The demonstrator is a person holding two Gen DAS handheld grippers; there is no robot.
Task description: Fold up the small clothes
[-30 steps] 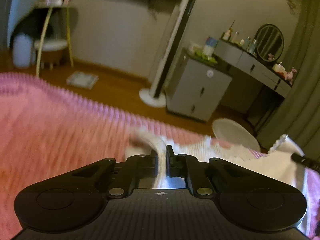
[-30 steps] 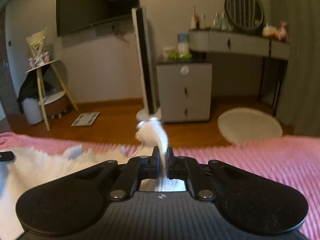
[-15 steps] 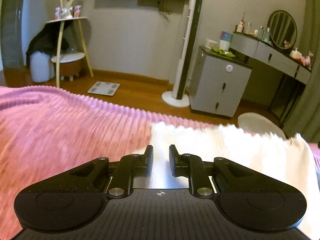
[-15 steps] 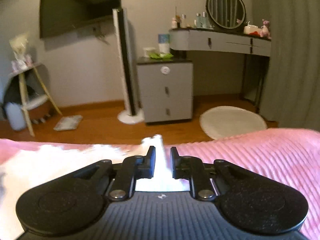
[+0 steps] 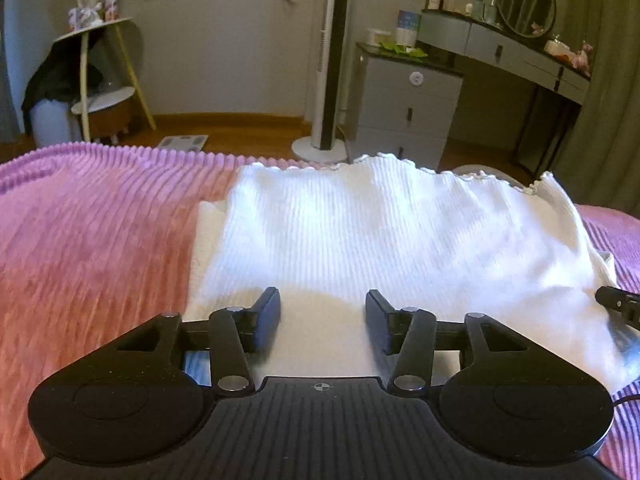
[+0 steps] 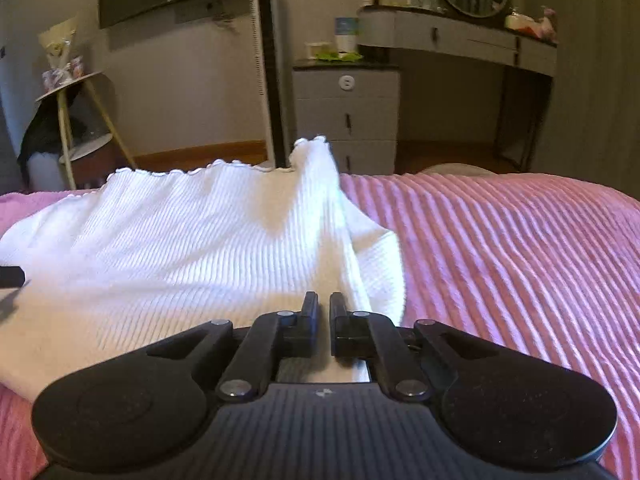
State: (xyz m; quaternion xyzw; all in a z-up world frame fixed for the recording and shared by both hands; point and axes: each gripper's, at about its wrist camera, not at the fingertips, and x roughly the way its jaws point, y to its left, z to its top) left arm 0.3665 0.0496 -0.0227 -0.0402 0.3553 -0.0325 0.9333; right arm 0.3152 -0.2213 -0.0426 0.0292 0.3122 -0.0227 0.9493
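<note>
White top (image 5: 360, 232) flat on pink blanket (image 5: 92, 240); left gripper (image 5: 322, 306) jaws just opened, empty; right gripper (image 6: 324, 306) jaws nearly closed, pinching its edge.

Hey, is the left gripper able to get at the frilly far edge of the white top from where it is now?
Probably yes. The left gripper is open over the white top, and nothing lies between it and the frilly edge across the fabric.

White ribbed garment (image 5: 384, 232), pink ridged blanket (image 5: 92, 240), black gripper (image 5: 322, 312)
</note>
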